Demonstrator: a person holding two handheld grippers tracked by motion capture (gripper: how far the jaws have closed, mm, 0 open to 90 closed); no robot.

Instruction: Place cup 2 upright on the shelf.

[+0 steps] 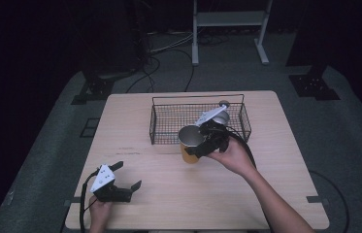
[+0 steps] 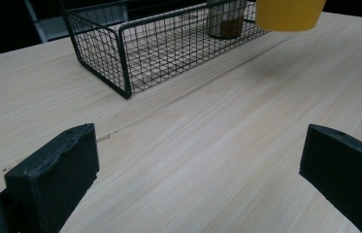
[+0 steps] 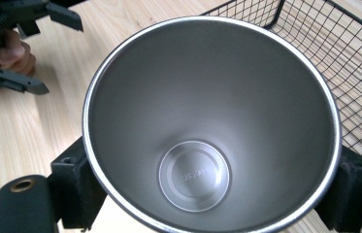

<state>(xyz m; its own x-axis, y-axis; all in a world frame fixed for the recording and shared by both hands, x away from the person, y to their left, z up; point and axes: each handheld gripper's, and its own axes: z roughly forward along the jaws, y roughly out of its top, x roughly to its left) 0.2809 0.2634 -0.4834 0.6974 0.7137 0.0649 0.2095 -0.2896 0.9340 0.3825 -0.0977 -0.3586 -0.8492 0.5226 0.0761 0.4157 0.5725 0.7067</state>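
Note:
My right gripper is shut on a yellow cup with a steel inside, held off the table just in front of the wire basket. In the right gripper view the cup is seen from above, empty, with a black jaw pressed on each side of it. My left gripper rests near the front left of the table, open and holding nothing. The left gripper view has its jaws wide apart over bare wood, the yellow cup hanging at the top right.
A second, steel-coloured cup stands inside the black wire basket toward its far right end. The wooden table drops off to dark floor on all sides. A white frame stands behind it.

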